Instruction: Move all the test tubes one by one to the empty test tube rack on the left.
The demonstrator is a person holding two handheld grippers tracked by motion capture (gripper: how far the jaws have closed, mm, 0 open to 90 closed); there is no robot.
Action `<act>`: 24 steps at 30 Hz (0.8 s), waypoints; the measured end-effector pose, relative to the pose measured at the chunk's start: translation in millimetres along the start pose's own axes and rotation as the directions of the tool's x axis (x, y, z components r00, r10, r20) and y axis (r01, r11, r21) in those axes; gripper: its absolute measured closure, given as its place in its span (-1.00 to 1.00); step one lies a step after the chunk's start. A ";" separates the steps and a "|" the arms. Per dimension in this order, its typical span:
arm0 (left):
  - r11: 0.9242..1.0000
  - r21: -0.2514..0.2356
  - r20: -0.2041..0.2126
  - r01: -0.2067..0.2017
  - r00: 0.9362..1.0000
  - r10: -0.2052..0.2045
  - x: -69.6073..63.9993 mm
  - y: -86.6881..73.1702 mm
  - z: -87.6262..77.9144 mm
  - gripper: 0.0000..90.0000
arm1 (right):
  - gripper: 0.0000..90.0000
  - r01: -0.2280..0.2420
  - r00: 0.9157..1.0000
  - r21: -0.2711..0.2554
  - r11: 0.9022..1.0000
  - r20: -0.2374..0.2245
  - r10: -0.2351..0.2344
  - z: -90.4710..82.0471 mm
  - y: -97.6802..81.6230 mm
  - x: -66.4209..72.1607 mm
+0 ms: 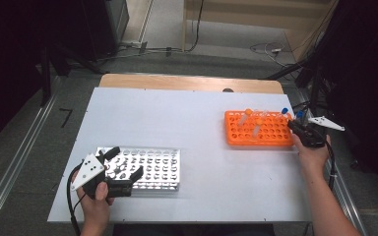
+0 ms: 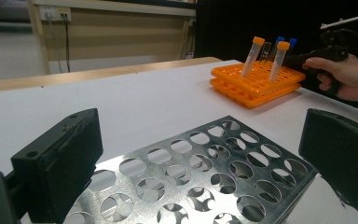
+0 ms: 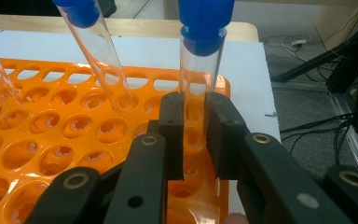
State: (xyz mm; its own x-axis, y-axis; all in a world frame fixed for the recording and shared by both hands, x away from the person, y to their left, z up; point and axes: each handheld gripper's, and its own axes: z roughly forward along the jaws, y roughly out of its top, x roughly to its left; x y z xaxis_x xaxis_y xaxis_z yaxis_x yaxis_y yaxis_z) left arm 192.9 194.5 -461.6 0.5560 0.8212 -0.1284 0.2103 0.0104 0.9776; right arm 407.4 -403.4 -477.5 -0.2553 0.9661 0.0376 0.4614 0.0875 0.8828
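- The table (image 1: 192,118) carries two racks well apart: a steel rack (image 1: 147,168) near the person's left side and an orange rack (image 1: 258,129) at the right.
- The work looks like moving tubes from the orange rack to the steel one, and judged from how things lie it is at its very start: every hole of the steel rack that I can see stands empty, while the orange rack holds all the tubes, two with orange caps (image 2: 258,41) and two with blue caps.
- The first pick seems just made: the right gripper (image 3: 195,135) has its fingers (image 3: 172,133) clamped narrow on the lower wall of one blue-capped tube (image 3: 200,70).
- That tube stands upright, squarely between the two pads and touching both, its cap well above the fingertips and its foot, as far as I can tell, seated in a hole at the rack's right edge.
- The second blue tube (image 3: 95,60) leans in a hole just beside it, clear of the fingers.
- Left to do, by my reading: lift this tube out, carry it across, seat it in the steel rack, then the other three.
- The left gripper (image 1: 123,169) rests at the steel rack's near left end, fingers (image 2: 58,165) wide with the rack between them; I cannot tell whether they touch it.
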 end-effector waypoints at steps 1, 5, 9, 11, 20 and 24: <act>1.000 0.000 0.000 0.001 1.000 -0.001 0.0 0.0 -0.1 -1.00 | 0.67 0.001 1.000 -0.004 1.000 -0.001 -0.001 -1.1 0.4 0.0; 1.000 0.004 0.002 -0.001 1.000 0.001 -0.1 -0.5 0.4 -1.00 | 0.67 -0.034 0.999 -0.069 0.997 -0.033 0.031 -8.9 6.5 -2.8; 1.000 0.006 0.003 -0.001 1.000 0.001 -1.5 -0.2 1.2 -1.00 | 0.67 -0.042 0.998 -0.101 0.994 -0.040 0.038 -19.0 14.6 -3.4; 1.000 0.007 0.006 -0.003 1.000 0.003 -1.8 -0.2 1.4 -1.00 | 0.67 -0.047 0.998 -0.119 0.992 -0.046 0.042 -25.5 17.8 -2.7; 1.000 0.016 0.012 -0.011 1.000 0.011 -5.8 1.2 3.3 -1.00 | 0.67 -0.059 0.994 -0.143 0.988 -0.096 0.045 -57.2 21.7 11.3; 1.000 0.022 0.015 -0.022 1.000 0.022 -7.6 3.1 4.3 -1.00 | 0.67 -0.037 0.992 -0.132 0.991 -0.122 0.020 -70.8 19.2 24.1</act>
State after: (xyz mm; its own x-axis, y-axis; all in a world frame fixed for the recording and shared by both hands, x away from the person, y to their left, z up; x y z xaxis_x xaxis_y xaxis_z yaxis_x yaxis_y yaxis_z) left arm 192.7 185.8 -458.3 0.5722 0.8128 -0.1093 0.2157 -0.0205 0.9763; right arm 350.0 -395.7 -426.5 -0.3475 0.9309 0.1124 0.3541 0.0193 0.9350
